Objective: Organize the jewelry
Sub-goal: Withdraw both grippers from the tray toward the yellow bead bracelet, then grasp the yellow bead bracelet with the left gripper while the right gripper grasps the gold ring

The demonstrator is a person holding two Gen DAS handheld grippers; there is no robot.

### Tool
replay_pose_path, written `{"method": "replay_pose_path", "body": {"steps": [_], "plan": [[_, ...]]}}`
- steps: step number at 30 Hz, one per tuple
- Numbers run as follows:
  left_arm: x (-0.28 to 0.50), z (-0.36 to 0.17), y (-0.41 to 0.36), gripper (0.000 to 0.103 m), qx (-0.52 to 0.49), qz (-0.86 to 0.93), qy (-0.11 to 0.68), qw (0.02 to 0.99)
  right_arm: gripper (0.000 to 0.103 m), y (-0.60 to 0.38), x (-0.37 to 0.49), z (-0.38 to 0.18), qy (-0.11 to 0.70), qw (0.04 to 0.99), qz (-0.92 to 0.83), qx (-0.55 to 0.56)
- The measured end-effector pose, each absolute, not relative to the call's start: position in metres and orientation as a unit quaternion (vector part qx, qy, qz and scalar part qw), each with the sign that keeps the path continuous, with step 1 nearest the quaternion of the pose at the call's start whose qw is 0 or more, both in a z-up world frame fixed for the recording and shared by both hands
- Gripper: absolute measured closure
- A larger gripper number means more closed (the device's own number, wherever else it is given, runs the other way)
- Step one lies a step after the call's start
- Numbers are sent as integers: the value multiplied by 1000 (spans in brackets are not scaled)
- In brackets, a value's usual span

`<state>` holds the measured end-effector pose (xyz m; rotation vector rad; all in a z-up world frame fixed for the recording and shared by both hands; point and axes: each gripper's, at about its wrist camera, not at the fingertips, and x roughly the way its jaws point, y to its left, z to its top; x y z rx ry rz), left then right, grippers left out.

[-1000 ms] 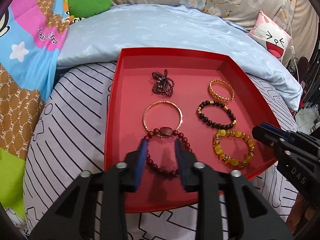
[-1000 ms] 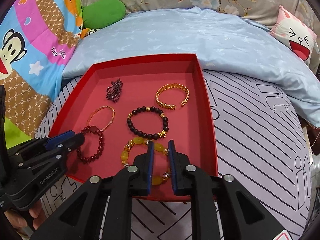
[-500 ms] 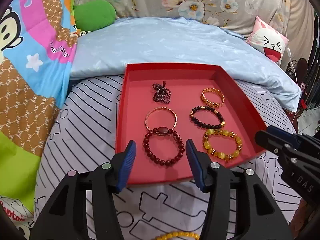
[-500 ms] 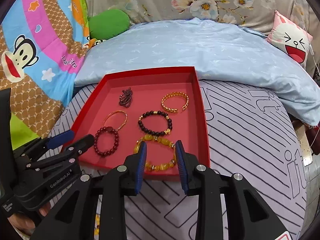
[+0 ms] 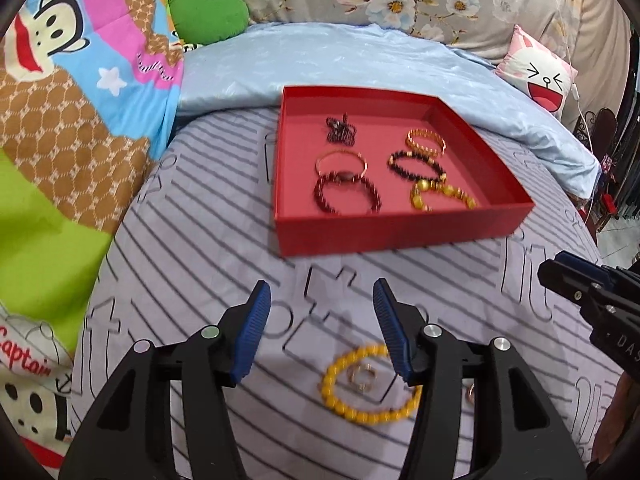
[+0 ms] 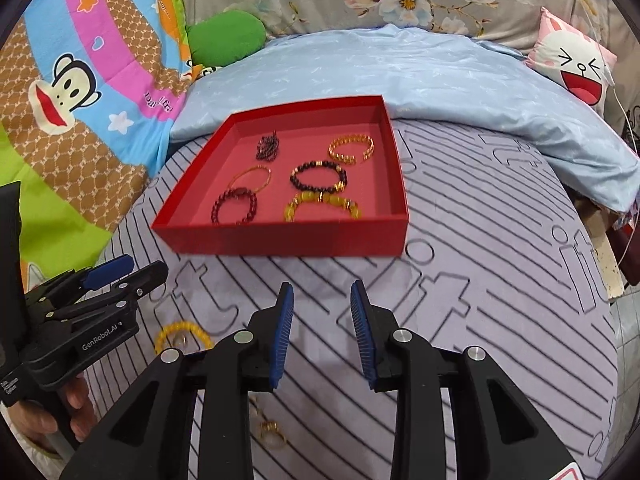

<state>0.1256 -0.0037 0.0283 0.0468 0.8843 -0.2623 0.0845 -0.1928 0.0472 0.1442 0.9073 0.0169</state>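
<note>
Hovering above the striped sheet [image 5: 192, 216], the left gripper [image 5: 320, 320] has its blue-padded fingers [image 5: 252, 328] spread wide and empty, near side of the red tray [image 5: 400, 232]. Just below its right finger lies a yellow bead bracelet [image 5: 360, 404] on the sheet, with a small gold ring [image 5: 362, 376] inside its loop.

Tray contents, left to right: dark red bead bracelet [image 5: 346, 196] at near left, touching a thin gold bangle [image 5: 340, 160] behind it; a bunched dark bead strand [image 5: 340, 130] farther back; black bead bracelet [image 5: 416, 166] at centre right, a chunky yellow bead bracelet [image 5: 440, 196] just in front of it, a gold chain cuff [image 5: 426, 140] behind.

Right gripper [image 6: 322, 320]: fingers apart, nothing between them, above the sheet near the tray's front wall. Another gold ring [image 6: 272, 432] lies on the sheet below it.

Far side: pale blue quilt [image 6: 400, 68], cartoon pillow [image 6: 572, 64] at right.
</note>
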Motion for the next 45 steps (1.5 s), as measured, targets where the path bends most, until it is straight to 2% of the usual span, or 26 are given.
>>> {"method": "replay_pose_path", "body": {"steps": [23,31,35,45], "plan": [[88,-10,5,55,28,-121,454,882,74,-181,34,22,467,881,17,74],[83,-11,1,69,35,-124,446,886,74,-176,30,16,475,877,25,71],[82,-9,0,92,30,-135,450,882,74,-171,25,11,480,874,32,70],[78,-8,-6,95,15,-157,462,873,74,-158,18,3,489,869,50,60]]}}
